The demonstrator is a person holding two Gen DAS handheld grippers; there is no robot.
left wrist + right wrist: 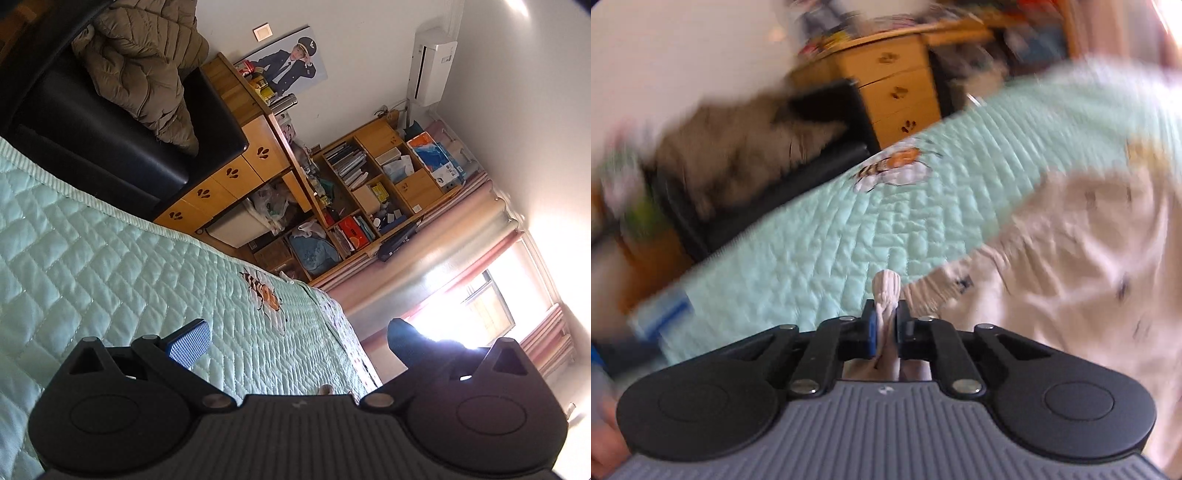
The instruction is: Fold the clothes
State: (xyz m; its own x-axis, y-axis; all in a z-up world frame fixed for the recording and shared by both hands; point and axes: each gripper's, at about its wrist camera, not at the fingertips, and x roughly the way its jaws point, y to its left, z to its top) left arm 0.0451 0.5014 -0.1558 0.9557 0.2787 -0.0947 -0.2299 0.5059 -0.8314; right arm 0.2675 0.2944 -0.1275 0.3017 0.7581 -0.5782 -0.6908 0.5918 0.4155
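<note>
A cream garment (1082,258) with small dark marks lies rumpled on the mint quilted bedspread (820,240), at the right of the blurred right wrist view. My right gripper (885,314) is shut on a bunched fold of that garment, and the cloth sticks up between the pads. In the left wrist view, which is rolled sideways, my left gripper (299,341) stands open above the bedspread (92,258) with nothing between its fingers. The garment is out of that view.
A black leather chair (122,147) with a khaki padded jacket (147,70) stands beside the bed. A wooden drawer unit (229,173) and cluttered shelves (373,192) line the wall. A bright window with pink curtains (472,291) lies beyond. A hand shows at the left edge (605,435).
</note>
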